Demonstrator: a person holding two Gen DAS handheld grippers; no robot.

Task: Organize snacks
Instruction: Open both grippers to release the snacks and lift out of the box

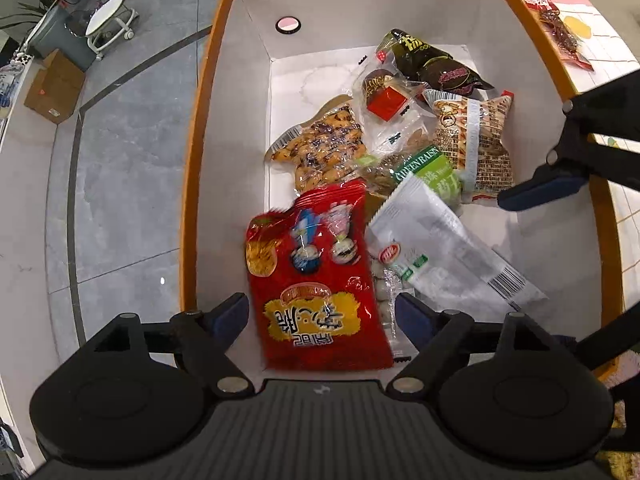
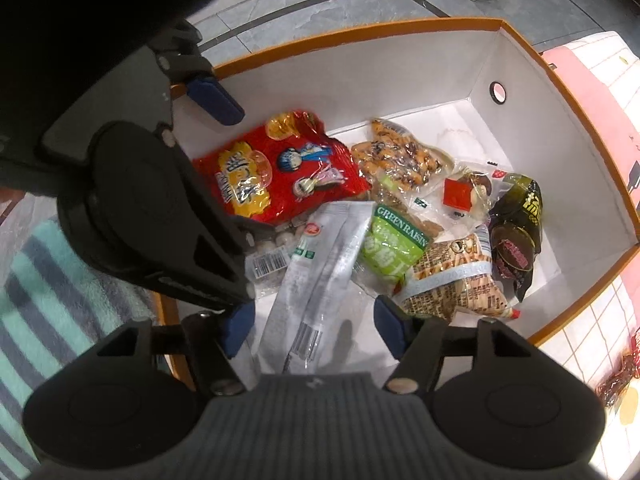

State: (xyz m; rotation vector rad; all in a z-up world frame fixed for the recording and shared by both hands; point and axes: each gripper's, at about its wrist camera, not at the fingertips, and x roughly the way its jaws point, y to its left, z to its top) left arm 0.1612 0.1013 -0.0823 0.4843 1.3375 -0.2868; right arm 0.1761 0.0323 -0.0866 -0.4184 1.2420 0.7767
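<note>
Left wrist view: red snack bag (image 1: 320, 280), glossy with cartoon figures and yellow lettering, lower centre, inside orange-rimmed white box (image 1: 240, 120); lies between the spread fingers of the left gripper (image 1: 320, 318), untouched; long axis runs up-down.
Right wrist view: white-grey sachet (image 2: 316, 280), barcode end lowest, lower centre, between spread right gripper (image 2: 316, 330) jaws, unpinched; long axis steeply diagonal
</note>
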